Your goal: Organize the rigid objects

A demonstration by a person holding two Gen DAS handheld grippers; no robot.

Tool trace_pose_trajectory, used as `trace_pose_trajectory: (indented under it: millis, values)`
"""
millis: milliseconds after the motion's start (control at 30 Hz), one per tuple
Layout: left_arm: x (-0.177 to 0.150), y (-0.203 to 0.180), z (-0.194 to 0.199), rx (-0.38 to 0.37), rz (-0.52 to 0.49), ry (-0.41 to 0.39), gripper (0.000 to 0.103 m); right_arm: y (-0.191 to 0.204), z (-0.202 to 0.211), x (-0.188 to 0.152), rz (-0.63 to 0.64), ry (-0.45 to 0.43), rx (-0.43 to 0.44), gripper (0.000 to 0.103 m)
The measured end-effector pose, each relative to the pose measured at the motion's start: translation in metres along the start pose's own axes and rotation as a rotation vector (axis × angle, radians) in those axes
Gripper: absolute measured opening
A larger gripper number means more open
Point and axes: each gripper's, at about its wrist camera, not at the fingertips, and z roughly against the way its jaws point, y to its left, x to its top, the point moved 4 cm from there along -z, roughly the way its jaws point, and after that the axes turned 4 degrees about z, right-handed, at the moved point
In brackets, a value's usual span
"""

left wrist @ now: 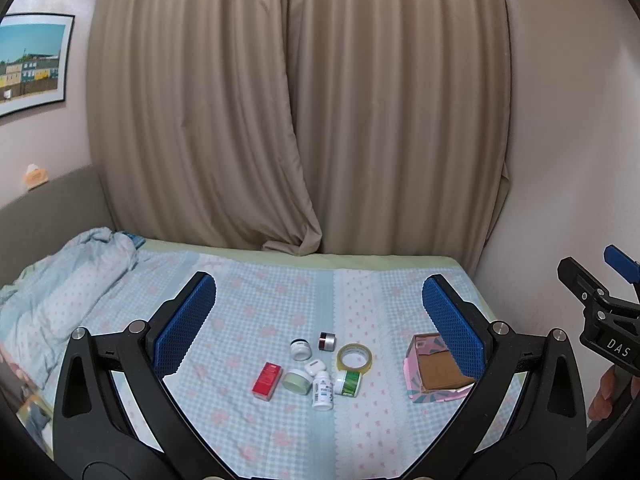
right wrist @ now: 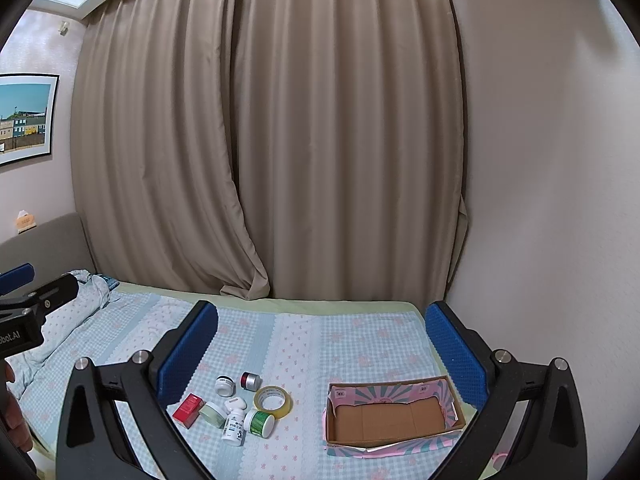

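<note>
A cluster of small items lies on the bed: a red box (left wrist: 267, 381) (right wrist: 188, 409), a pale green jar (left wrist: 297, 381) (right wrist: 212, 414), a white bottle (left wrist: 323, 391) (right wrist: 234, 427), a green-labelled container (left wrist: 349, 383) (right wrist: 260, 422), a tape roll (left wrist: 354, 357) (right wrist: 273, 400), a white jar (left wrist: 301, 349) (right wrist: 224, 385), a dark red jar (left wrist: 327, 341) (right wrist: 250, 381) and a small white case (left wrist: 315, 367) (right wrist: 235, 403). An empty cardboard box (left wrist: 439, 370) (right wrist: 390, 416) sits to their right. My left gripper (left wrist: 320, 320) and right gripper (right wrist: 322, 350) are open, empty, held above the bed.
The bed (right wrist: 360, 332) has a blue checked sheet. A rumpled duvet (left wrist: 68, 280) lies at the left. Beige curtains (left wrist: 296, 112) hang behind, a wall (right wrist: 552, 200) stands at the right. The right gripper shows at the left wrist view's right edge (left wrist: 600, 300).
</note>
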Motion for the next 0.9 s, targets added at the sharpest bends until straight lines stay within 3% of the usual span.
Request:
trace_pose_trajectory:
  millis: [267, 400, 500, 667, 900]
  values:
    - [-0.005, 0.009, -0.002, 0.026, 0.03, 0.008, 0.103, 0.0, -0.006, 0.001, 0.018, -0.016, -0.008, 0.103]
    - [-0.006, 0.023, -0.003, 0.08, 0.053, 0.021, 0.103, 0.001, -0.01, -0.002, 0.022, -0.03, 0.029, 0.103]
    - [-0.013, 0.037, -0.007, 0.139, 0.009, 0.048, 0.103, 0.004, -0.017, -0.01, 0.028, -0.014, 0.057, 0.103]
    - [-0.036, 0.077, -0.033, 0.111, 0.007, 0.173, 0.103, 0.016, -0.043, -0.035, 0.004, 0.085, 0.078, 0.103]
    - [-0.062, 0.136, -0.088, 0.026, -0.042, 0.328, 0.103, 0.047, -0.077, -0.069, -0.107, 0.266, 0.007, 0.103]
